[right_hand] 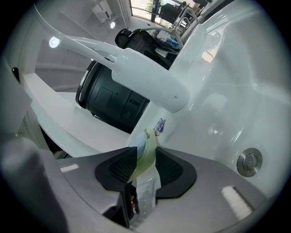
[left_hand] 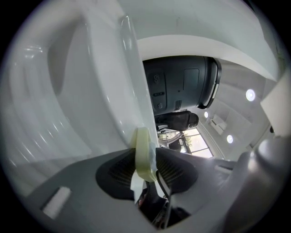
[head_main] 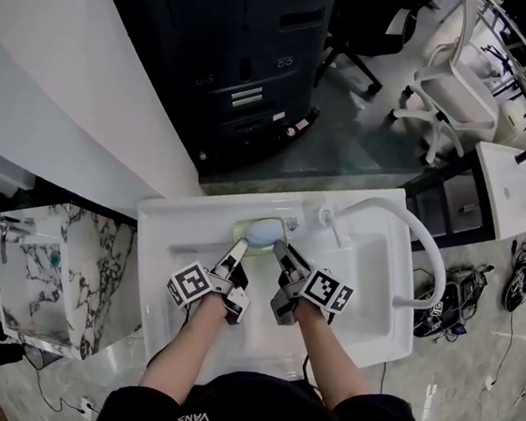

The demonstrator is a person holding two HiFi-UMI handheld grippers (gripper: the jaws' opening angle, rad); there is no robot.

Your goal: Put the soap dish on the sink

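A pale green soap dish with a light blue soap lies on the back rim of the white sink, just left of the white tap. My left gripper is at the dish's left end. In the left gripper view its pads are shut on the dish's rim, which stands edge-on in my left gripper. My right gripper is at the dish's right end. The green rim sits between the pads of my right gripper with a gap beside it. The drain lies low on the right.
A black machine stands behind the sink. A marble-patterned basin unit is at the left. At the far right are a white office chair and another white basin. The tap's spout hangs over the dish.
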